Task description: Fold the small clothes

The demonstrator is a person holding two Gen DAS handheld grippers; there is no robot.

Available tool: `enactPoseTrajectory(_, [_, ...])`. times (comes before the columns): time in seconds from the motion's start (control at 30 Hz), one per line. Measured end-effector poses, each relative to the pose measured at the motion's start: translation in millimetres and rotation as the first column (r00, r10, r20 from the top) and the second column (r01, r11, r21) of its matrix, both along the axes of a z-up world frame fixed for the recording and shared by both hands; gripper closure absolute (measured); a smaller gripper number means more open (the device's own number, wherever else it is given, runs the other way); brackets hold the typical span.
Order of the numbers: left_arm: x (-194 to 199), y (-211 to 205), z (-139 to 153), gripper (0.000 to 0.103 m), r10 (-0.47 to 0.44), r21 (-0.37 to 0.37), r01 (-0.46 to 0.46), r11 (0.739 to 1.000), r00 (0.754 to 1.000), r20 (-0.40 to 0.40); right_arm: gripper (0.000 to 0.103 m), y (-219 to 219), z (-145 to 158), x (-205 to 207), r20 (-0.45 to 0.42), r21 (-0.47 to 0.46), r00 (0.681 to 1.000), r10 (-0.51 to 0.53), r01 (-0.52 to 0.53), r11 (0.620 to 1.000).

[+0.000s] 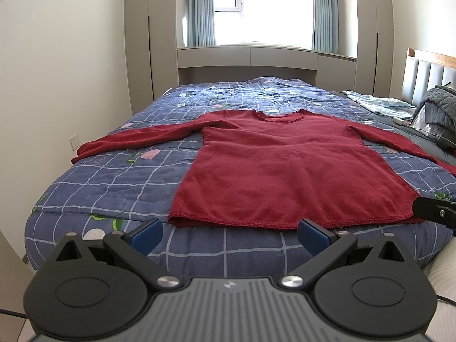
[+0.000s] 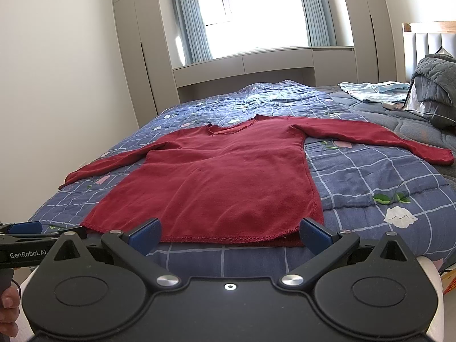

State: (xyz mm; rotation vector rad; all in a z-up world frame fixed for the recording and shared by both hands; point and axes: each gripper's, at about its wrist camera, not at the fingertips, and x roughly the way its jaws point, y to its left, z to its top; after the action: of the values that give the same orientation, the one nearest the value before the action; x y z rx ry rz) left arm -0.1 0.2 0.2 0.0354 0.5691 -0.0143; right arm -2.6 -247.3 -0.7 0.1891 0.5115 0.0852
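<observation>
A dark red long-sleeved top [image 1: 285, 165] [image 2: 216, 176] lies flat on the bed, neck toward the window, both sleeves spread sideways. Its hem faces me near the bed's front edge. My left gripper [image 1: 229, 235] hovers open just short of the hem, nothing between its blue-padded fingers [image 1: 146, 235]. My right gripper [image 2: 229, 235] is open too, hovering before the hem's right half, nothing held. The right gripper's black body [image 1: 436, 213] shows at the left wrist view's right edge. The left gripper [image 2: 25, 228] appears at the right wrist view's left edge, held by a hand [image 2: 8, 313].
The bed carries a blue checked floral quilt [image 1: 119, 188] [image 2: 370, 176]. A grey blanket pile [image 2: 436, 85] and light blue cloth [image 2: 373, 89] lie near the headboard on the right, with a white charger and cable [image 2: 392, 105]. Wardrobes and a curtained window stand beyond.
</observation>
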Motion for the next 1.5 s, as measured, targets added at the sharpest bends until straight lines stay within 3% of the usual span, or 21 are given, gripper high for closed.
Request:
enactPoseTrajectory(0.5, [0, 0, 0, 0.0, -0.004, -0.007, 0.004, 1.0, 1.0, -0.008, 0.0, 1, 1, -1, 0.0, 0.001, 1.0, 0.0, 0.0, 1.0])
enactPoseTrajectory(0.9, [22, -6, -5, 0.0, -0.021, 0.007, 0.022, 1.0, 0.997, -0.069, 0.0, -3, 1, 13, -0.05, 0.023, 0.999, 0.002, -0.001, 1.0])
enactPoseTrajectory(1.1, [52, -18, -2, 0.0, -0.036, 0.013, 0.038, 0.999, 0.993, -0.115, 0.0, -8, -2, 32, -0.087, 0.012, 0.996, -0.01, 0.011, 1.0])
enactPoseTrajectory(1.3, [99, -35, 6, 0.0, -0.055, -0.011, 0.054, 0.998, 0.986, -0.157, 0.0, -25, 0, 60, -0.059, -0.021, 0.997, -0.054, 0.053, 0.998])
enactPoseTrajectory(1.5, [157, -61, 20, 0.0, -0.072, -0.019, 0.07, 0.997, 0.989, -0.132, 0.0, -64, -1, 105, -0.046, -0.083, 0.986, -0.159, 0.155, 0.984])
